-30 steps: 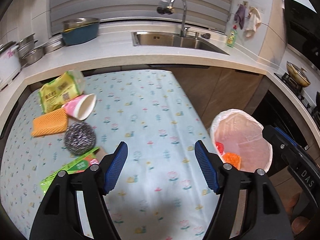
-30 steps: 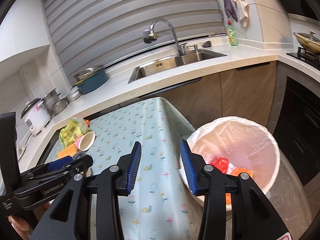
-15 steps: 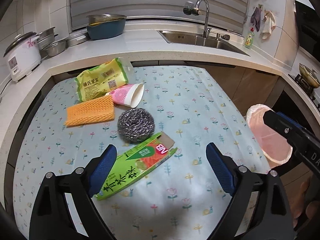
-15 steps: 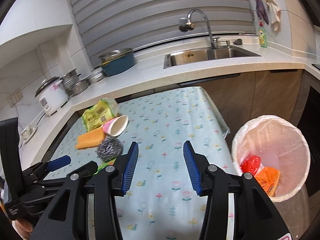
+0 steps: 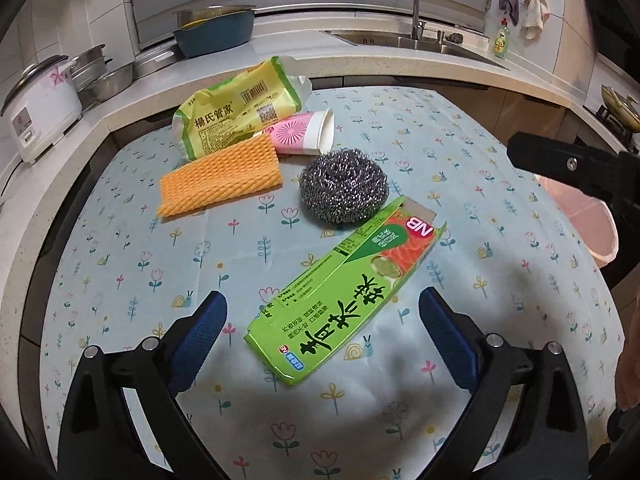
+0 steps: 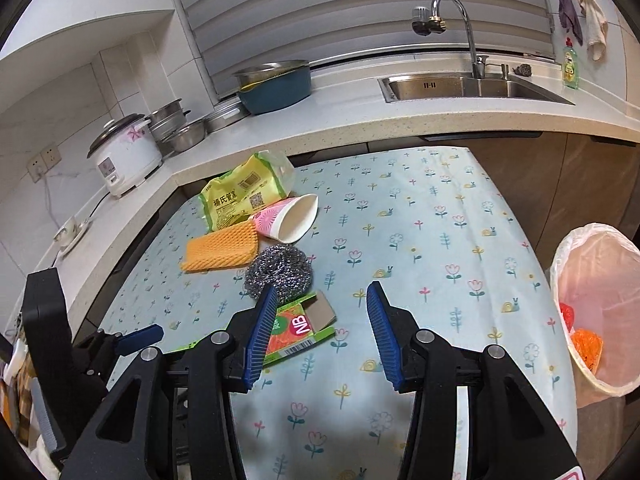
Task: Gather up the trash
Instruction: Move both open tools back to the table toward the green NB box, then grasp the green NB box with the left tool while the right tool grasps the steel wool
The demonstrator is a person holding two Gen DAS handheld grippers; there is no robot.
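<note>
left wrist view: left tool (image 5: 322, 340) spread wide, its jaws just opened further, empty, above the green box (image 5: 344, 300) at lower centre on the counter (image 5: 120, 264); light, crushable cardboard, best pinched across its narrow width.

Both wrist views downward, sharing table (image 5: 120, 264).

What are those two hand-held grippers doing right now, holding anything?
Left hand-held gripper: open, jaws just widened, poised over the flat green cardboard box, not gripping it.
Right hand-held gripper: open, empty.
</note>
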